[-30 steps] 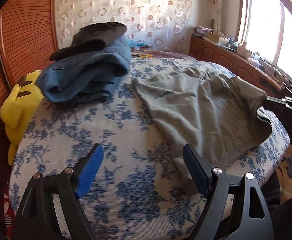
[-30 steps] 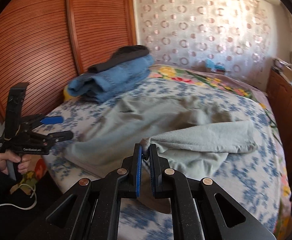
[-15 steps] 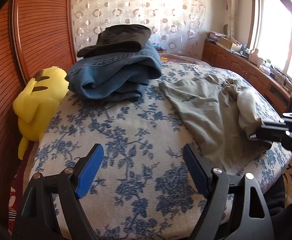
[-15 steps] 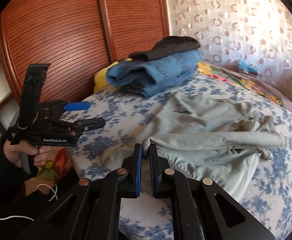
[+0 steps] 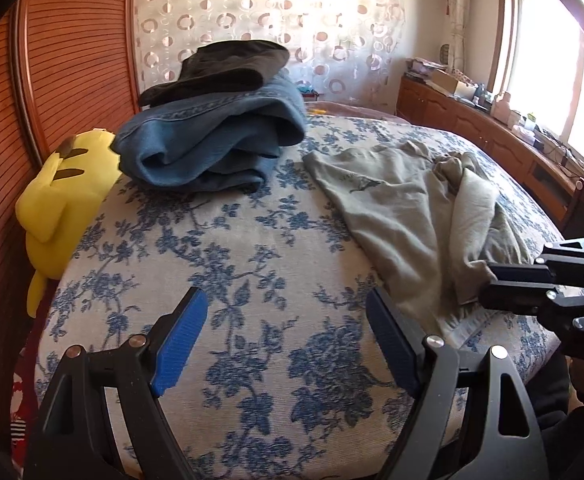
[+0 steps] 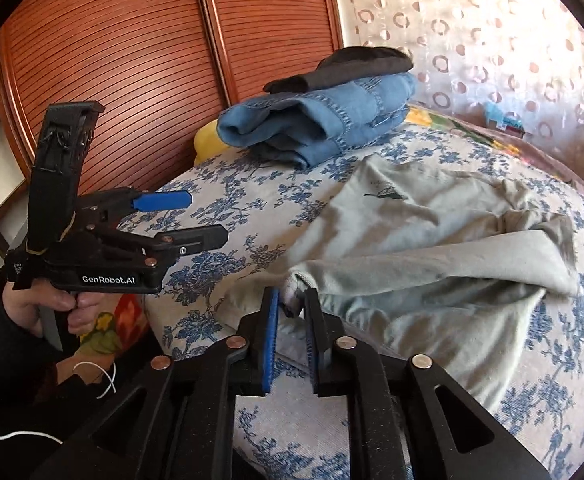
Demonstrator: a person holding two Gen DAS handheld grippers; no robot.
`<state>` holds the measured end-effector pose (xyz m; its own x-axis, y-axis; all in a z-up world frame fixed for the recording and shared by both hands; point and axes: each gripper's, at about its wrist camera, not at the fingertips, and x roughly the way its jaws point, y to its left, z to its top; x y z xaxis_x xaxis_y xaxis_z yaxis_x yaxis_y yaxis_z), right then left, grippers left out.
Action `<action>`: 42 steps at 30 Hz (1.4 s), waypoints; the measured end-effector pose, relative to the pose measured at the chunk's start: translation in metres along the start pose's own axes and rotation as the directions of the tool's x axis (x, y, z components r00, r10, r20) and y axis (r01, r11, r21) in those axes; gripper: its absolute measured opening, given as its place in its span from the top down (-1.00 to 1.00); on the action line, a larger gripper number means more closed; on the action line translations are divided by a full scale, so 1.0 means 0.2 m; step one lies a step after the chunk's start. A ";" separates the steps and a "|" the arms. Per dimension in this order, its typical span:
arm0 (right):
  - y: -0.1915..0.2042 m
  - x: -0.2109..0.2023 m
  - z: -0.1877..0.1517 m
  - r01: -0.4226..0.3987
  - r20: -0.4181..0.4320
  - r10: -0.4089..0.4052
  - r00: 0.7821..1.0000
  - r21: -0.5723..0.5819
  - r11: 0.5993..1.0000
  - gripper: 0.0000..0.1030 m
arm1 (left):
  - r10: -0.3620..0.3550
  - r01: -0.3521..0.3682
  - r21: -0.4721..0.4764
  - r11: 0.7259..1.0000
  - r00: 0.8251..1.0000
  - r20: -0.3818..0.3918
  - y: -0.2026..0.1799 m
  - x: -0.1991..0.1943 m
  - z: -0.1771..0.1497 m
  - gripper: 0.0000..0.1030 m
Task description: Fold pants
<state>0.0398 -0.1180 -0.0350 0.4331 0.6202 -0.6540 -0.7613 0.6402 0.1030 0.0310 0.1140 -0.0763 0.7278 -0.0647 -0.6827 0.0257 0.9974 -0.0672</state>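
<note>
The grey pants (image 6: 424,248) lie on the bed (image 5: 228,240), spread toward its right side and near edge, with the waist end up by the stack of folded jeans (image 5: 212,140) and a dark garment (image 5: 220,66) on top of that. A yellow plush (image 5: 58,196) sits at the bed's left edge.

The right tongs (image 6: 292,308) are nearly closed on a corner of the pants, which looks like a leg hem, held lifted just over the near edge. From that pinch one leg runs doubled back across the rest of the cloth, so a first fold seems to be in progress rather than finished: the layers are not lined up, and the cloth near the far end is bunched and wrinkled.

The left tongs (image 5: 288,340) are wide open and hold nothing, hovering above bare bedspread near the front edge, left of the pants.

Judging by this, the task is at an early stage. The held leg has yet to be laid flat and matched to the other, the wrinkles smoothed, and the length then folded over, probably more than once.
</note>
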 end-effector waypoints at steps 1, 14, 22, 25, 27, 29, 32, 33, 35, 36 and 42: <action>-0.01 -0.02 -0.01 0.004 0.005 -0.004 1.000 0.006 1.000 0.68 | -0.003 0.003 0.004 1.000 1.000 0.004 -0.01 0.00 0.00 -0.59; -0.15 -0.28 -0.12 0.167 0.067 -0.172 0.983 0.071 0.983 0.40 | -0.072 0.070 0.055 0.996 0.997 0.035 -0.19 -0.01 0.06 -0.59; -0.36 -0.29 -0.08 0.320 0.043 -0.327 0.944 0.115 0.940 0.35 | -0.090 0.086 0.085 0.993 0.995 0.044 -0.26 -0.02 0.10 -0.59; -0.42 -0.27 -0.06 0.344 0.034 -0.350 0.936 0.116 0.932 0.34 | -0.097 0.092 0.094 0.991 0.994 0.047 -0.29 -0.03 0.11 -0.59; -0.45 -0.24 -0.04 0.355 0.015 -0.359 0.933 0.118 0.927 0.33 | -0.103 0.098 0.098 0.990 0.994 0.047 -0.30 -0.03 0.11 -0.59; -0.48 -0.21 -0.03 0.374 -0.007 -0.376 0.927 0.110 0.921 0.29 | -0.105 0.100 0.102 0.990 0.994 0.042 -0.31 -0.02 0.11 -0.59; -0.54 -0.16 -0.02 0.388 -0.050 -0.385 0.922 0.114 0.915 0.25 | -0.105 0.101 0.104 0.989 0.994 0.030 -0.31 0.00 0.10 -0.59; -0.55 -0.15 -0.02 0.386 -0.060 -0.382 0.922 0.115 0.915 0.25 | -0.105 0.102 0.103 0.989 0.994 0.026 -0.32 0.00 0.10 -0.59; -0.57 -0.12 0.00 0.384 -0.075 -0.378 0.923 0.107 0.917 0.24 | -0.108 0.105 0.099 0.989 0.994 0.021 -0.32 0.01 0.10 -0.59; -0.57 -0.11 0.01 0.387 -0.081 -0.380 0.921 0.095 0.917 0.24 | -0.111 0.108 0.099 0.989 0.994 0.020 -0.32 0.01 0.10 -0.59; -0.56 -0.04 0.09 0.395 -0.089 -0.390 0.917 0.049 0.917 0.24 | -0.120 0.117 0.107 0.987 0.993 0.021 -0.34 -0.01 0.10 -0.59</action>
<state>0.1306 -0.1866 -0.0291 0.6507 0.2785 -0.7065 -0.5039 0.8543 -0.1274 0.0421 0.0475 -0.0564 0.7337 -0.1834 -0.6543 0.1841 0.9805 -0.0683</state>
